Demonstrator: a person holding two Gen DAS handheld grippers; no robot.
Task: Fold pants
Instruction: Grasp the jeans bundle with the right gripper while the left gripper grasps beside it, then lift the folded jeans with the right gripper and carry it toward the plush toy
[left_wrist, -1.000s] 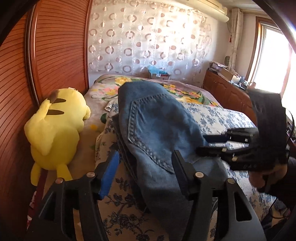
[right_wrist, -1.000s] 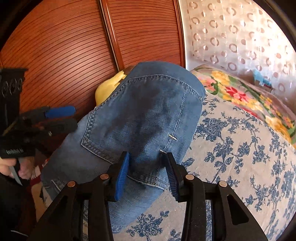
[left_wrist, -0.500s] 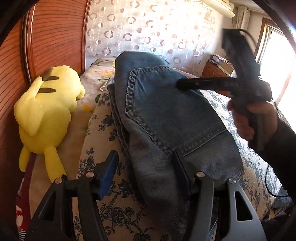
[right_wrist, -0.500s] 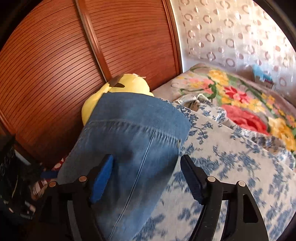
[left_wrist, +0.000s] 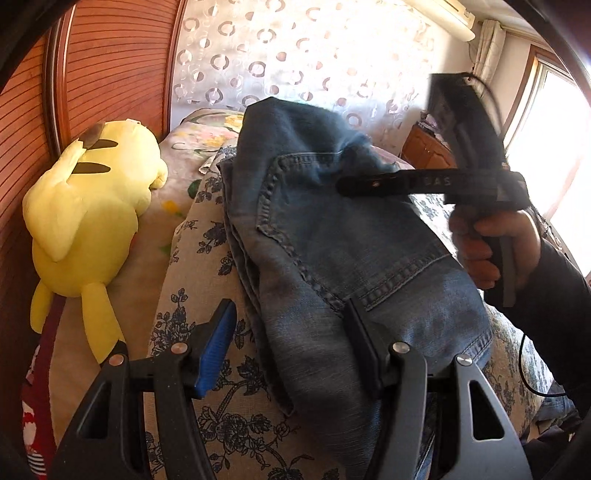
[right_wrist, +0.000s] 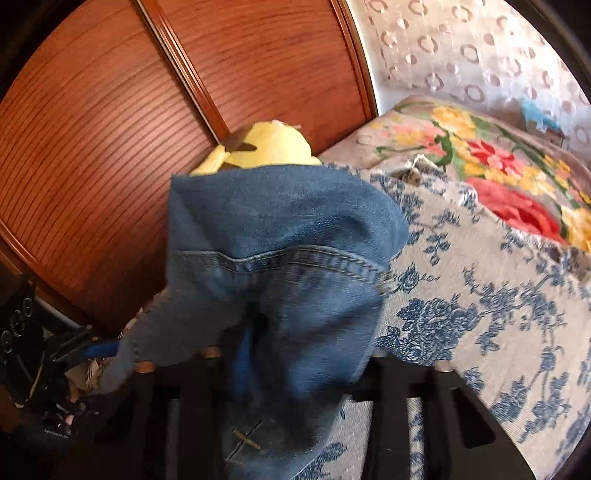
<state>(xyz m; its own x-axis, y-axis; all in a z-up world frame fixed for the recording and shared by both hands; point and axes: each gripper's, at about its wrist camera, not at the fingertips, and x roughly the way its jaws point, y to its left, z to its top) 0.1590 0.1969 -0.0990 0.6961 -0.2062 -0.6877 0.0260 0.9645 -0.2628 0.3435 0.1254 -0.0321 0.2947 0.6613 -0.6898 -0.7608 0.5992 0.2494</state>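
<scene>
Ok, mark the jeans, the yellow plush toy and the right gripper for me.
jeans (left_wrist: 332, 236): left wrist view, on the back pocket panel.
yellow plush toy (left_wrist: 88, 221): left wrist view, on its body.
right gripper (left_wrist: 354, 184): left wrist view, at the tips of its fingers above the jeans.

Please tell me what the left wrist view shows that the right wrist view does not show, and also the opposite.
Only the left wrist view shows the bright window, the wooden dresser, the person's hand holding the right gripper over the jeans, and the whole yellow plush toy.

Only the right wrist view shows the red and yellow flower blanket clearly, and the denim draped over the right gripper's closing jaws, hiding them.

Both show the jeans, the blue floral bedspread, the wooden wardrobe, the circle-pattern curtain and the left gripper.
</scene>
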